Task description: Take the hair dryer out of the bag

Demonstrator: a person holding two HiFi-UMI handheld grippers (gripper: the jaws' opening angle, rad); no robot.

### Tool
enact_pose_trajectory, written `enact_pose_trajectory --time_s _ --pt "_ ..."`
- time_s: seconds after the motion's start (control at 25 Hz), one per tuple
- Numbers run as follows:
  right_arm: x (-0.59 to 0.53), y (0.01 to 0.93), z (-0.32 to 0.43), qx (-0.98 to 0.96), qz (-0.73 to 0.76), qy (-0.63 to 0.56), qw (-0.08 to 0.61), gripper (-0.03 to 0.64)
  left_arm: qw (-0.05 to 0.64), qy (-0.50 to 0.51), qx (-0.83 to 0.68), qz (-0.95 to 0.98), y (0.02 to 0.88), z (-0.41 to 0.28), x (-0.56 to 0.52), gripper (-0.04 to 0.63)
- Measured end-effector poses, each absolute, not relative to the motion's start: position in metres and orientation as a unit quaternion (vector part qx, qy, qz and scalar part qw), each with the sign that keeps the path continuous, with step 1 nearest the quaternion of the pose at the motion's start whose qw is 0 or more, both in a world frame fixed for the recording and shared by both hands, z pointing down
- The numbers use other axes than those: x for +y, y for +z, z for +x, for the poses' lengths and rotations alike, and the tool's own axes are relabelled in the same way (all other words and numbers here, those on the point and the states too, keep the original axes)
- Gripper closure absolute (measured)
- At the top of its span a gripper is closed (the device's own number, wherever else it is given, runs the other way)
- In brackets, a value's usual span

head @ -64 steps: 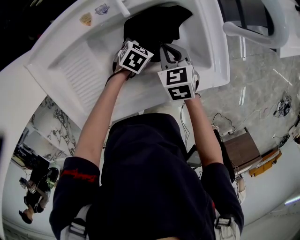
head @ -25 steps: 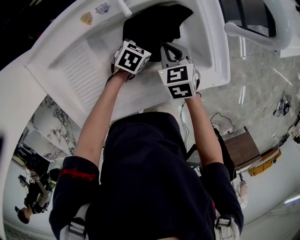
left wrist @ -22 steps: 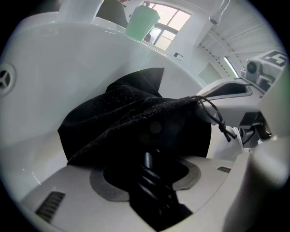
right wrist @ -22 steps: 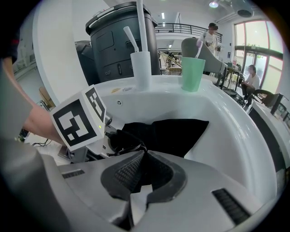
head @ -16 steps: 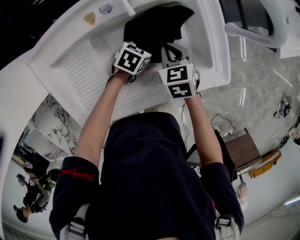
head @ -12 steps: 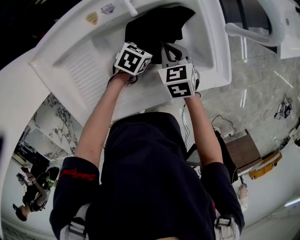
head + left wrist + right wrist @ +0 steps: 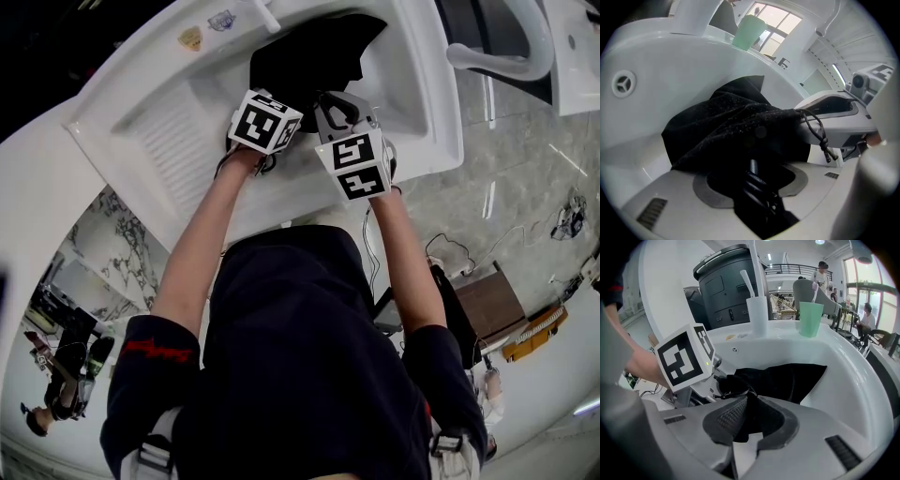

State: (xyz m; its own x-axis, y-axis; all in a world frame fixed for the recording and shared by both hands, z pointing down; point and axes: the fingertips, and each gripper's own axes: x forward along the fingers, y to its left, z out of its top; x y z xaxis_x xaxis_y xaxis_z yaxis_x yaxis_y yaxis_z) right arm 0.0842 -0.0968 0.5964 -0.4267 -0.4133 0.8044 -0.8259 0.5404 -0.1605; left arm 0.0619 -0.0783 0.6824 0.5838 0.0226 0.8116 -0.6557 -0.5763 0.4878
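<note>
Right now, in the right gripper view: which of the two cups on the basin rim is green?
The right-hand cup is the green one, mint in colour. The cup to its left is white. Both stand upright behind the black bag.

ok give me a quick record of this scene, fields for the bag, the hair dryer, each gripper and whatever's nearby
bag: black drawstring bag, lying crumpled in the white sink
hair dryer: not out of the bag; none plainly visible
left gripper: jaws closed on dark bag cloth
right gripper: pinching the bag's edge; jaws have just eased open slightly, cloth between the pads
sink ledge: green cup and white cup, both upright
</note>
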Motion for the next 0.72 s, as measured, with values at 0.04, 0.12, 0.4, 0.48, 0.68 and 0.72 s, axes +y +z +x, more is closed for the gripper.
enact_pose_trajectory --time_s 0.04,0.12,0.4,0.48,0.68,0.72 --pt "-0.096 0.597 0.082 -0.798 0.385 0.282 0.368 0.553 0.414 0.409 -0.201 0.788 0.682 0.061 -0.078 0.373" --pt "-0.093 0.599 0.078 -0.799 0.376 0.286 0.372 0.508 0.414 0.409 -0.201 0.788 0.682 0.060 -0.078 0.373" --pt "-0.082 0.608 0.075 -0.797 0.354 0.271 0.408 0.460 0.417 0.409 -0.197 0.787 0.680 0.058 -0.075 0.373" --pt "-0.081 0.611 0.077 -0.793 0.354 0.267 0.418 0.460 0.419 0.408 -0.196 0.787 0.679 0.058 -0.075 0.373" --pt "-0.080 0.615 0.081 -0.784 0.359 0.259 0.434 0.463 0.420 0.406 -0.191 0.789 0.675 0.060 -0.074 0.373" --pt "-0.080 0.616 0.081 -0.784 0.357 0.259 0.436 0.471 0.421 0.405 -0.190 0.789 0.674 0.060 -0.074 0.373"
